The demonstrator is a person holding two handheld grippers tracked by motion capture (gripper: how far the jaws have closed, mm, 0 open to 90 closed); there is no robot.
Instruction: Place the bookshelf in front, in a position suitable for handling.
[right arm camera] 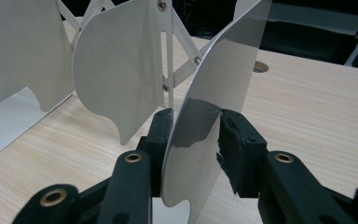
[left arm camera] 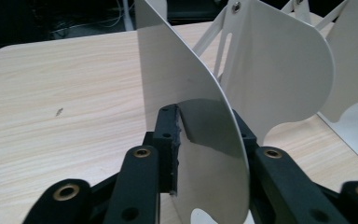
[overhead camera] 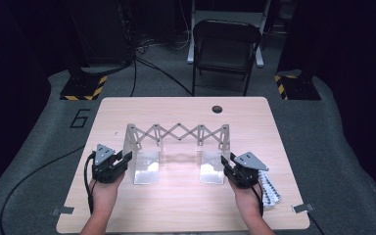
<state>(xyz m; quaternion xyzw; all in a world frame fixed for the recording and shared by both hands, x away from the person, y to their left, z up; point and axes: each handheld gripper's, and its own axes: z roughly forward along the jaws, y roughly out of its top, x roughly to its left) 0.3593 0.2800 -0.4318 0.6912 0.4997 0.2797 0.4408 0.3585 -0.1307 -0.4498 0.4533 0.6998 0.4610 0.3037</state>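
We see a pale rectangular wooden table (overhead camera: pixel 176 205) taking up the middle and lower part of the high view, with a dark folding metal chair (overhead camera: pixel 225 46) standing behind it at the top centre. At the table's centre stands a white metal expanding bookend rack (overhead camera: pixel 178 134): 2 upright end plates joined by a zigzag scissor lattice, each plate with a flat foot lying on the wood toward the bottom of the frame. A small round hole (overhead camera: pixel 217 108) sits in the tabletop above and to the right of the rack.

At the lower left of the high view, the left gripper (overhead camera: pixel 121 159) meets the rack's left end plate (left arm camera: pixel 186 84). In the left gripper view that plate stands on edge between the 2 black jaws, which are drawn in close around it; the left pad (left arm camera: pixel 171 140) lies right against the metal, while the other pad is hidden behind the plate.

At the lower right, the right gripper (overhead camera: pixel 227 164) meets the right end plate (right arm camera: pixel 223 70). In the right gripper view the plate rises between narrowed jaws, both pads (right arm camera: pixel 235 144) up against its faces.

A small black-and-white patterned card (overhead camera: pixel 270 188) lies just beside the right hand (overhead camera: pixel 247 198).
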